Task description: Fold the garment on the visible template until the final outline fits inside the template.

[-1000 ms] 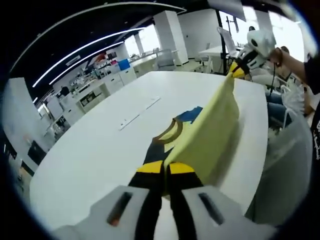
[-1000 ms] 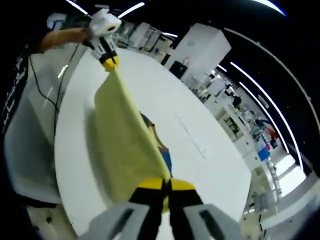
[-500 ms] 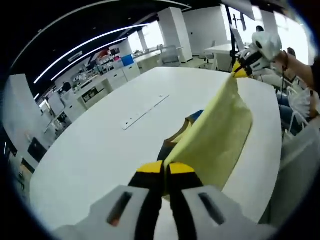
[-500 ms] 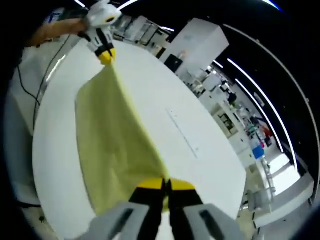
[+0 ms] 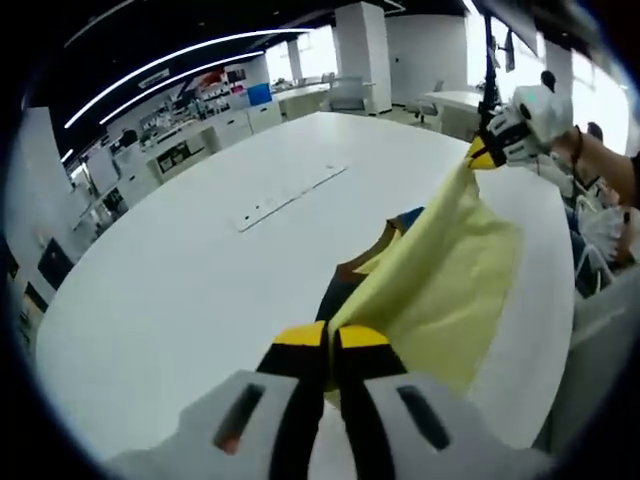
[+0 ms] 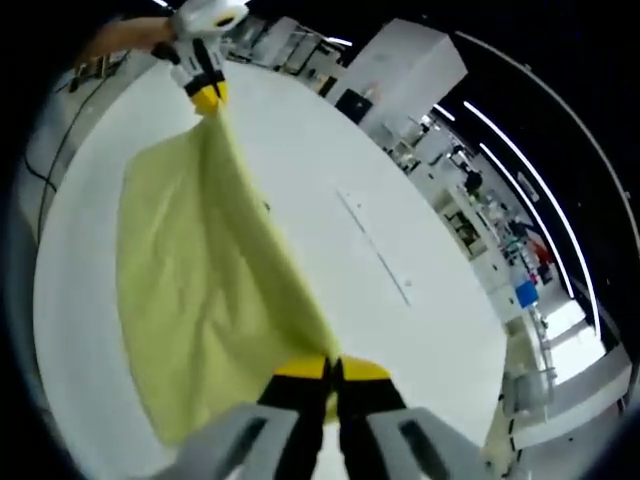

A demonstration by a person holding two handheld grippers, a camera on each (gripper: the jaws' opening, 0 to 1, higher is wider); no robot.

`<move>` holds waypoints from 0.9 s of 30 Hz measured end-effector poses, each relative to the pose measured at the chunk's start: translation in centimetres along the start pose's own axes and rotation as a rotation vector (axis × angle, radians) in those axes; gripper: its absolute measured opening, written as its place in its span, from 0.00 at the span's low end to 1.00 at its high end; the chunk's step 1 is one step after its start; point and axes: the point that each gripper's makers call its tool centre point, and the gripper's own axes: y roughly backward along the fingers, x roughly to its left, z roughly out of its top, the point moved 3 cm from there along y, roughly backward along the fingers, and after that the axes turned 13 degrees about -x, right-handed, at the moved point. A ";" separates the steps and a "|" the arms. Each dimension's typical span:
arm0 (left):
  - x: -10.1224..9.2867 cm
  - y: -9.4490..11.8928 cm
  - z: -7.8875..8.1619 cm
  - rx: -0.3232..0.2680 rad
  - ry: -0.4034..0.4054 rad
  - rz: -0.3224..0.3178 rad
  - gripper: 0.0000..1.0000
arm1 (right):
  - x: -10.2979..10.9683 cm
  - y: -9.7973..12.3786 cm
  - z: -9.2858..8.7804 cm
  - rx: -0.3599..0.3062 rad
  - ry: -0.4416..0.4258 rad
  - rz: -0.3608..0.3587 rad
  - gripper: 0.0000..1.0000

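**Garment held taut between both grippers, above the table**

Observed: the left gripper has its yellow-tipped jaws closed together on one corner of a pale yellow garment. The right gripper is likewise clamped tight on the opposite corner of the same edge. In the left gripper view the right gripper appears at about 2 o'clock, with a person's hand around it; in the right gripper view the left gripper appears at about 11 o'clock. The cloth runs in a straight, tensioned line between the two.

Position of the garment: its held edge is raised off the large white table, while the rest hangs down and drapes toward the tabletop. A darker part with a brown curved band and a blue patch shows beyond the lifted edge near the middle of the left gripper view. Whether that is the template or part of the garment cannot be told.

Assessment: the edge appears to be pinched at both ends and pulled straight so the cloth stays flat and square as it is carried over for a fold. Lifting it clear avoids dragging and bunching. The fold is judged not yet laid; the outline is not settled.

A thin pale strip lies on the table at 11 o'clock, well apart from the work.
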 end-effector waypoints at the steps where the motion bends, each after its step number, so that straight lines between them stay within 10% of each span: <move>1: 0.1 -0.4 -0.4 0.007 0.007 -0.003 0.00 | 0.1 -0.3 -0.2 0.004 -0.003 0.008 0.00; 8: 1.1 -2.7 -2.0 -0.004 0.117 -0.023 0.00 | 0.5 -2.9 -2.2 0.061 -0.029 0.048 0.00; 27: 1.9 -5.8 -6.5 0.103 0.047 -0.010 0.04 | 2.1 -6.6 -5.1 0.123 -0.103 0.112 0.00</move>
